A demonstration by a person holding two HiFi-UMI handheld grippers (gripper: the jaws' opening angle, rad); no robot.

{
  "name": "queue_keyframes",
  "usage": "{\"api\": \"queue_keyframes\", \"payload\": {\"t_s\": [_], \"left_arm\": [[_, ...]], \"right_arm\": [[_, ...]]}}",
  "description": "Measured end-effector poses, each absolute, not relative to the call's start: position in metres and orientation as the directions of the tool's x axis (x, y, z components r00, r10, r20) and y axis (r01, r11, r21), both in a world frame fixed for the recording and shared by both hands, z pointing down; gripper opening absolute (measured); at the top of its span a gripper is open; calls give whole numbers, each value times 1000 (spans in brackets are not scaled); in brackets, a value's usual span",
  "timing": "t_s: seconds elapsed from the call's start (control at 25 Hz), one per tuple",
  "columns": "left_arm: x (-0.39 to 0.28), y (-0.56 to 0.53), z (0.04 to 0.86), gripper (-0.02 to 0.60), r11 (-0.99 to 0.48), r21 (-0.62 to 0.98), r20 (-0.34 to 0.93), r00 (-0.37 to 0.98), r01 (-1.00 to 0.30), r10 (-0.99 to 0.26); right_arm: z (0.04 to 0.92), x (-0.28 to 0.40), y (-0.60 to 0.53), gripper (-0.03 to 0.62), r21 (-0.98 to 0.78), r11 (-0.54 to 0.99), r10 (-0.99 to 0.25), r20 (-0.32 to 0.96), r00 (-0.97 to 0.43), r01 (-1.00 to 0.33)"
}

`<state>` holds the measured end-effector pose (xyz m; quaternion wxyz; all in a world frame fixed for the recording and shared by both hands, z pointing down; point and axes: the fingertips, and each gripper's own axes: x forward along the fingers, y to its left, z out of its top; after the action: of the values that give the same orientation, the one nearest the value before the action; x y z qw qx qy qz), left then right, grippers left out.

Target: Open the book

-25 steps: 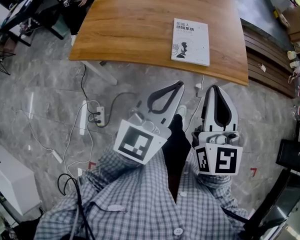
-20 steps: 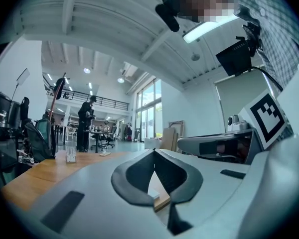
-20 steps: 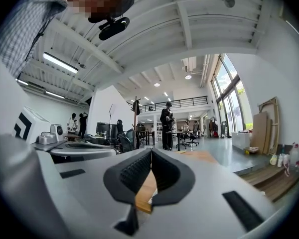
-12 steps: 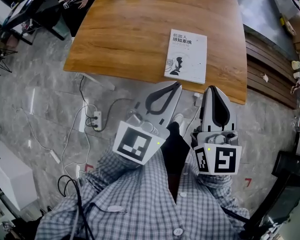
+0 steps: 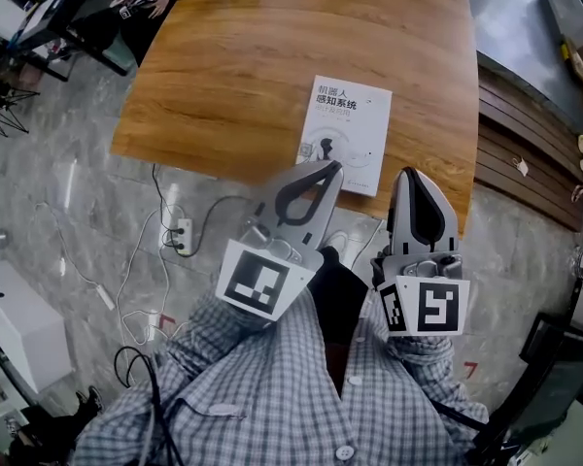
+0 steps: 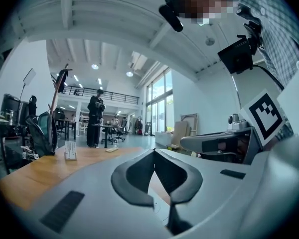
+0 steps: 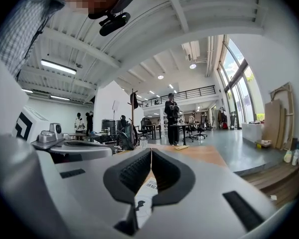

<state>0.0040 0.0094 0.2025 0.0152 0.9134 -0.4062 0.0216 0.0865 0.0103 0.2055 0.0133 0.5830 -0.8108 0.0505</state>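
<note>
Both grippers are level in front of you, jaws clenched and empty, just before the closed book.

You hold the left gripper [image 5: 330, 166] and the right gripper [image 5: 414, 173] side by side in front of your chest, both pointing level toward the book [image 5: 348, 124]. The jaws of each are pressed together with nothing between them. In the head view the left gripper's tip overlaps the book's near left corner; I cannot tell whether it touches. The right gripper's tip is just right of the book's near right corner. The book lies closed and flat on the wooden table [image 5: 243, 76], close to its near edge, white cover up. Its long axis runs away from you, leaning slightly right, with the title at the far end.
</note>
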Motion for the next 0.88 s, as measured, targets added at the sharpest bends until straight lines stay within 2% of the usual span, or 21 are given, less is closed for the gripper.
{"api": "queue_keyframes", "payload": {"t_s": [0.48,0.88], "left_arm": [[36,-38,235,3,-603,27,132,601,-797,-789],[35,-57,283,3,-602,32,240,591,-798,-770]], "right_arm": [[241,123,-44,20,-68,402,-896,177,-407,-913],[294,130,-64,20,-124,385,-876,261,-405,-914]]}}
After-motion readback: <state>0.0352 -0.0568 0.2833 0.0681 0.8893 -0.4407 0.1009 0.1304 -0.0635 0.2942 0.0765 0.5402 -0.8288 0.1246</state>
